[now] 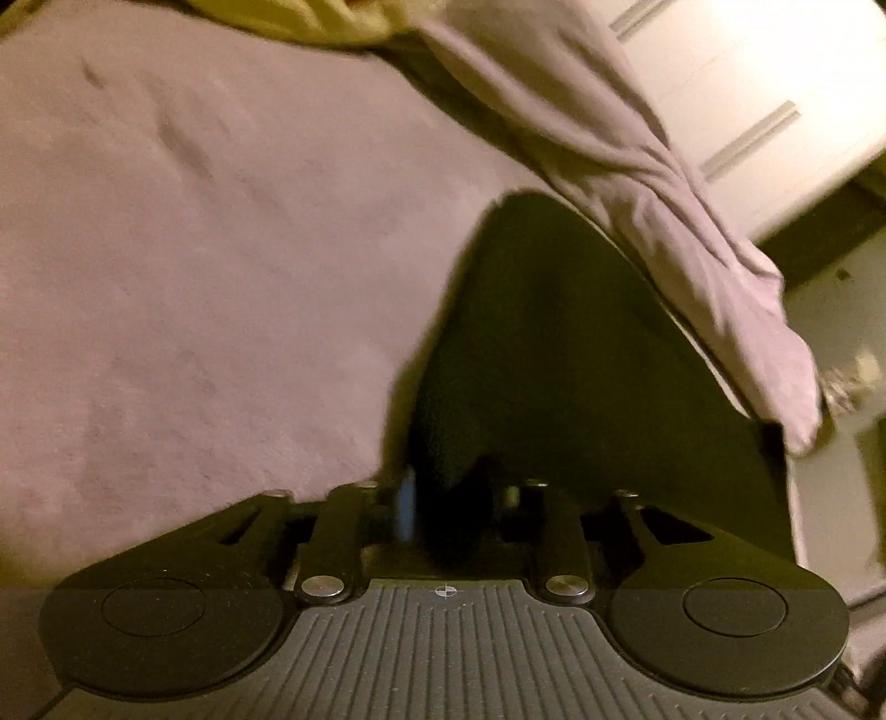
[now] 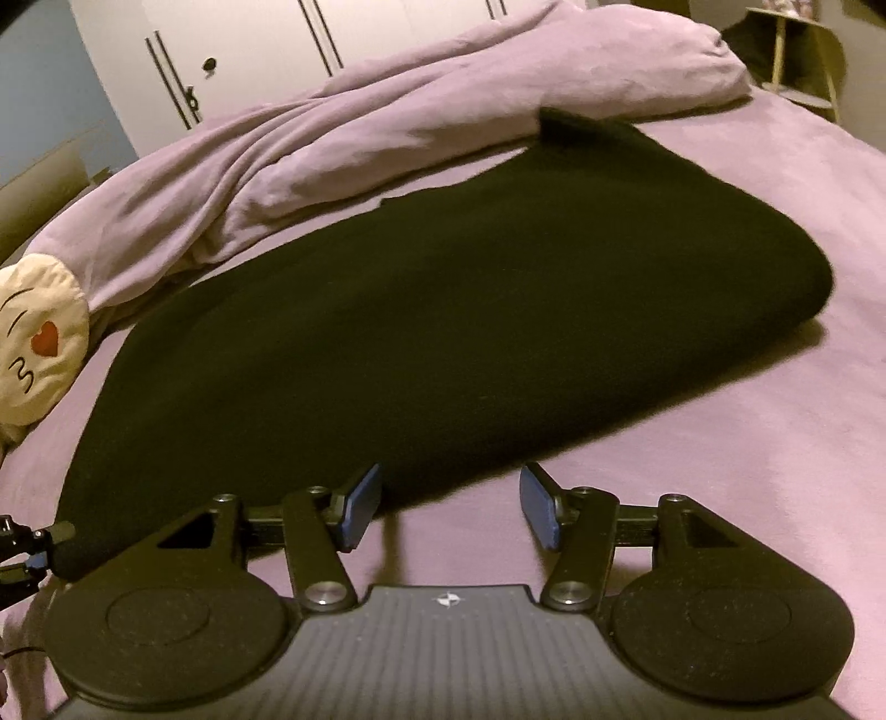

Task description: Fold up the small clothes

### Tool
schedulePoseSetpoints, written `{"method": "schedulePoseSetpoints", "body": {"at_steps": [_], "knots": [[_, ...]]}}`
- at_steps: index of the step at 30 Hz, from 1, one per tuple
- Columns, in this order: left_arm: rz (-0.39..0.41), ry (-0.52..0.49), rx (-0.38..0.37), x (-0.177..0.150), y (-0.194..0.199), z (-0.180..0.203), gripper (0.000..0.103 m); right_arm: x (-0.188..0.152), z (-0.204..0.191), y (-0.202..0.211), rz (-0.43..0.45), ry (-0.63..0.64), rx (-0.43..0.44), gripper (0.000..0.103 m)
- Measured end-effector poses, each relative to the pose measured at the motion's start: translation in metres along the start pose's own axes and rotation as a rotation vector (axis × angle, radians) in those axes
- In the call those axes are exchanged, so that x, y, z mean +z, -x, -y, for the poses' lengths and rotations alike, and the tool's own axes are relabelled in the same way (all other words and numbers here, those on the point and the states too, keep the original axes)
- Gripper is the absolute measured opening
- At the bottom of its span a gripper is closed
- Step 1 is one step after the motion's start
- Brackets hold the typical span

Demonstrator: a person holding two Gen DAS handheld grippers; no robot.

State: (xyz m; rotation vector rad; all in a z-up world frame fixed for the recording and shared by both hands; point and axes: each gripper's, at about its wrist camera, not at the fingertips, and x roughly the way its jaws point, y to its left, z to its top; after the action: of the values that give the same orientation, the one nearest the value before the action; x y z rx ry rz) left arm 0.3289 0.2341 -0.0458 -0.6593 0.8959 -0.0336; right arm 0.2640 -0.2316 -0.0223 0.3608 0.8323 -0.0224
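A black garment (image 2: 443,299) lies spread on the purple bed sheet (image 2: 747,387). In the left wrist view my left gripper (image 1: 443,509) is shut on an edge of the black garment (image 1: 554,343), which rises from the jaws toward the right. In the right wrist view my right gripper (image 2: 449,509) is open and empty, its blue pads (image 2: 362,507) just at the garment's near edge. The left gripper (image 2: 33,545) also shows at the left edge of the right wrist view, holding the garment's corner.
A bunched purple duvet (image 2: 387,122) lies along the far side of the bed. A round cream face cushion (image 2: 39,343) sits at the left. White wardrobe doors (image 2: 249,50) stand behind. A yellow cloth (image 1: 310,22) lies at the top of the left wrist view.
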Motion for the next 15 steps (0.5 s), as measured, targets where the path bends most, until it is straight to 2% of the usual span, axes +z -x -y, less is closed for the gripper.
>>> {"method": "schedulePoseSetpoints", "body": {"at_steps": [2, 3, 4, 8, 10, 12, 15], "knots": [[0.057, 0.038, 0.057, -0.003, 0.010, 0.006, 0.060, 0.002, 0.008, 0.002, -0.004, 0.006, -0.009, 0.059], [0.069, 0.080, 0.066, -0.004, 0.015, 0.005, 0.072, 0.003, 0.013, 0.003, -0.004, 0.003, -0.013, 0.059], [0.058, 0.136, 0.042, -0.008, 0.018, 0.003, 0.076, 0.005, 0.017, 0.004, -0.004, -0.002, -0.015, 0.059], [-0.056, 0.300, -0.100, -0.017, 0.016, -0.006, 0.083, 0.014, 0.028, 0.008, 0.013, -0.012, -0.017, 0.059], [-0.089, 0.362, -0.165, -0.018, 0.007, -0.015, 0.094, 0.018, 0.028, 0.008, 0.020, -0.008, -0.005, 0.059], [-0.096, 0.401, -0.215, -0.014, -0.002, -0.023, 0.097, 0.022, 0.025, 0.007, 0.027, 0.006, 0.006, 0.059], [-0.090, 0.447, -0.236, 0.004, -0.014, -0.024, 0.096, 0.025, 0.018, 0.004, 0.036, 0.022, 0.021, 0.059]]}}
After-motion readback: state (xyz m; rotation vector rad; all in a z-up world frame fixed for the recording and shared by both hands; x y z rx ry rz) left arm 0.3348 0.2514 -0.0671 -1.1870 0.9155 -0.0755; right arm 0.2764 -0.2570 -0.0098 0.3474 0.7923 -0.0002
